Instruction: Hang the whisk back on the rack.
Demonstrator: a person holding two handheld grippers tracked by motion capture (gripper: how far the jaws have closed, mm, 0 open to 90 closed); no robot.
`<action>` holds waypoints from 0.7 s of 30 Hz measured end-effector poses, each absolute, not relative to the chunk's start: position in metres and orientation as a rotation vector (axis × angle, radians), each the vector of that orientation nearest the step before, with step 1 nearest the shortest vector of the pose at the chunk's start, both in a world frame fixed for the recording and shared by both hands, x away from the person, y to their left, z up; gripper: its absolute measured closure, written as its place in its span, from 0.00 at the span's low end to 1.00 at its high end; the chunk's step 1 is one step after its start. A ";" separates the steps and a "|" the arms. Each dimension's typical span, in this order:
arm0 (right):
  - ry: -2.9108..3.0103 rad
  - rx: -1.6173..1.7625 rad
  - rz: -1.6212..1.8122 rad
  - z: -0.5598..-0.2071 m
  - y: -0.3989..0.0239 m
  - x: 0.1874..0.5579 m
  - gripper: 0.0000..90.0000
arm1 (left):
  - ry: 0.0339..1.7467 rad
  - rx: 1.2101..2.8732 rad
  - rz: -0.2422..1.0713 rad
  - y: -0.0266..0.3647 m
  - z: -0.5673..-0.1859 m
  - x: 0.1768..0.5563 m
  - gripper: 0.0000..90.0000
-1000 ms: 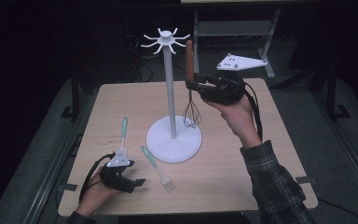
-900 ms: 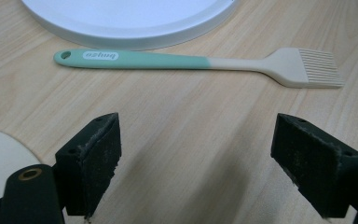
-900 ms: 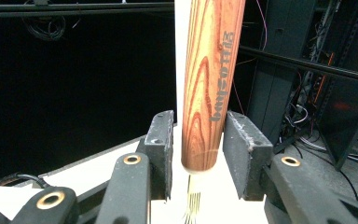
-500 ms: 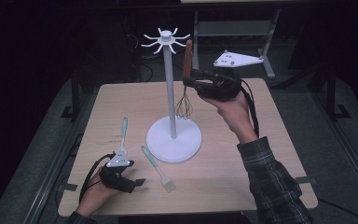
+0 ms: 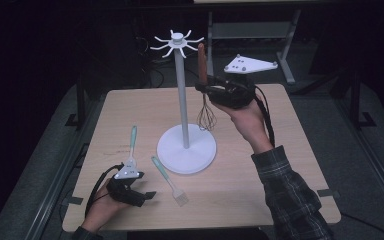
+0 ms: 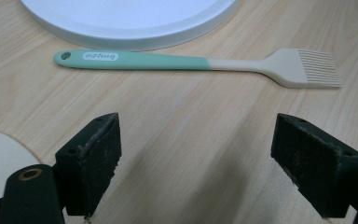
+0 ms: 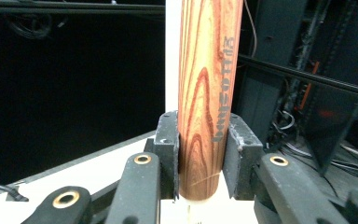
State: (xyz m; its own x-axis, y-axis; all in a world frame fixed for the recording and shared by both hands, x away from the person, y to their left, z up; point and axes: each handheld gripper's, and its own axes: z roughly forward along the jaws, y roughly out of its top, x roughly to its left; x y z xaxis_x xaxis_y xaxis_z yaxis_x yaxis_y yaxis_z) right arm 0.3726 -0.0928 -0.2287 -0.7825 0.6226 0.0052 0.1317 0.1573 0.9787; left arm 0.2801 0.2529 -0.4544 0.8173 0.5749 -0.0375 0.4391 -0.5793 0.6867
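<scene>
While my right gripper (image 5: 203, 86) clamps the whisk (image 5: 205, 95) by its wooden handle, jaws having just tightened on it, I hold it upright above the table (image 5: 280, 165), just beside the white stand (image 5: 182, 100). My left gripper (image 5: 147, 196) rests spread and empty near the pastry brush (image 6: 200, 65).

Right hand-held gripper (image 5: 203, 90): black body, black cable, grey three-cornered plate with screws on top. Its jaws carry black, scuffed foam pads (image 7: 240, 154) and brass-coloured pivot rivets. Left hand-held gripper (image 5: 147, 195): same black build, smaller grey plate. Right sleeve (image 5: 292, 195): dark plaid.
</scene>
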 end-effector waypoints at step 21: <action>2.038 0.636 1.715 -0.231 -0.092 0.361 0.69 | 0.738 2.282 0.243 0.253 -0.454 0.279 0.17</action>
State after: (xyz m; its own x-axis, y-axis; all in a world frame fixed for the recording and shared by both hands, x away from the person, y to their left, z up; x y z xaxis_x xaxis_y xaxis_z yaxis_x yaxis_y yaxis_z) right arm 0.3614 -0.0920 -0.2313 -0.8162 0.5776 -0.0126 0.0864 0.1436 0.9859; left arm 0.2794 0.2528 -0.4538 0.8190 0.5726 -0.0383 0.4381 -0.5808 0.6861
